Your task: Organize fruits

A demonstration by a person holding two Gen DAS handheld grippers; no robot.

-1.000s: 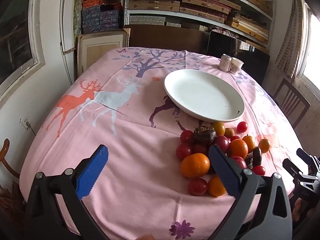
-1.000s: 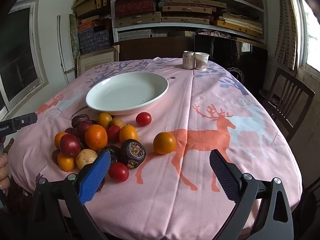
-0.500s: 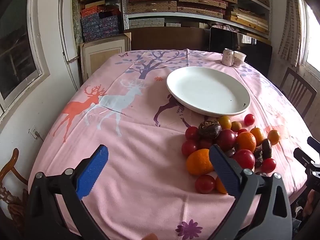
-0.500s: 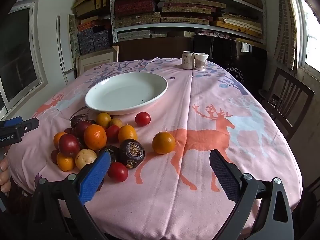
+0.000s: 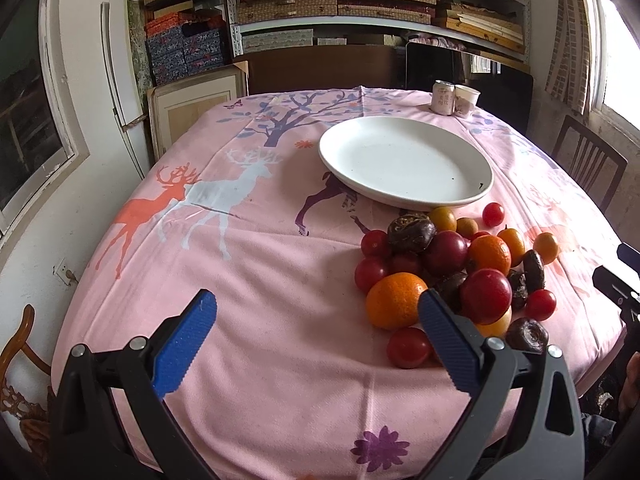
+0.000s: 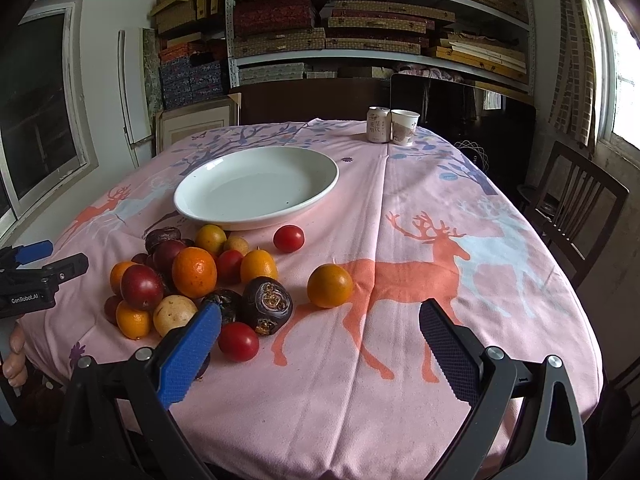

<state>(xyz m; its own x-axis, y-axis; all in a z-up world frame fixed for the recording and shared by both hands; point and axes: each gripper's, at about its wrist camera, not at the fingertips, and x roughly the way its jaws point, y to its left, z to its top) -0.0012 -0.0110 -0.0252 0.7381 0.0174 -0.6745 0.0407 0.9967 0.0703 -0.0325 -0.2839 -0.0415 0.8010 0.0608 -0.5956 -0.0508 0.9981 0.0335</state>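
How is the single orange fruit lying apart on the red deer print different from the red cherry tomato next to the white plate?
The lone orange fruit is orange and clearly larger; the cherry tomato is red, glossy and smaller. The orange fruit lies on the red deer print, well away from the white plate; the tomato lies just beside the plate's near rim. Both are round, rest on the pink tablecloth apart from the fruit pile, and are untouched.

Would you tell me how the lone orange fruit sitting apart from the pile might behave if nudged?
The lone orange fruit looks round, so it would probably roll on the cloth. Nothing touches it, so nothing would stop it. Its skin looks smooth, perhaps slippery.
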